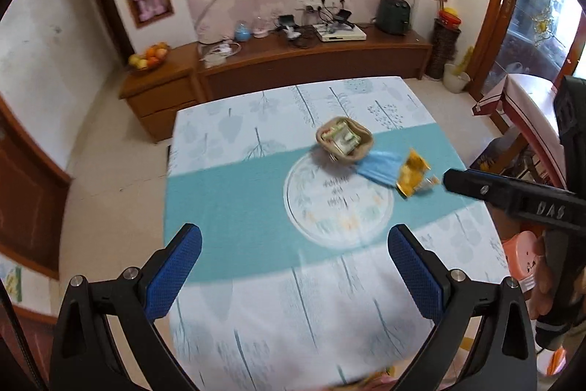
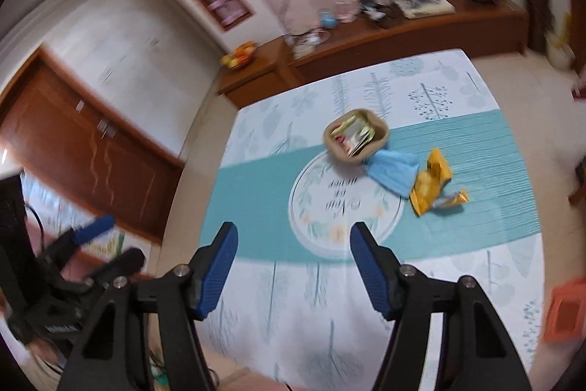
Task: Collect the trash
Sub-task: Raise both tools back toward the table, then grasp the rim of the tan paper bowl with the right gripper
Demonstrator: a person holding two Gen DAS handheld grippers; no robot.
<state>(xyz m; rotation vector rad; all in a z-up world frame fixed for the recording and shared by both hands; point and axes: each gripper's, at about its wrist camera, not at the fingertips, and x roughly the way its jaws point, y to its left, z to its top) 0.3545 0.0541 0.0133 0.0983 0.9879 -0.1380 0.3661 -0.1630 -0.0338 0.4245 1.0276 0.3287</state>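
Left wrist view: the left gripper (image 1: pixel 295 275) is held above the near part of a table (image 1: pixel 227 204) covered in a teal and white cloth. Its jaws are spread wide, with nothing between the blue pads (image 1: pixel 174 275). Farther on, a tan tray (image 1: pixel 344 141) filled with wrappers is seen; a blue mask (image 1: pixel 379 169) lies touching its right side, and a yellow wrapper (image 1: pixel 412 176) lies just beside the mask. The right gripper's finger (image 1: pixel 512 198) is seen at the right edge, near the wrapper.

Right wrist view: the right gripper (image 2: pixel 293 275) is held over the table (image 2: pixel 249 207), its jaws partly open and empty. Tray (image 2: pixel 355 136), mask (image 2: pixel 393 171) and yellow wrapper (image 2: pixel 430 180) are seen ahead, well apart from the pads (image 2: pixel 216 275). The left gripper (image 2: pixel 106 240) is seen blurred at the left edge.
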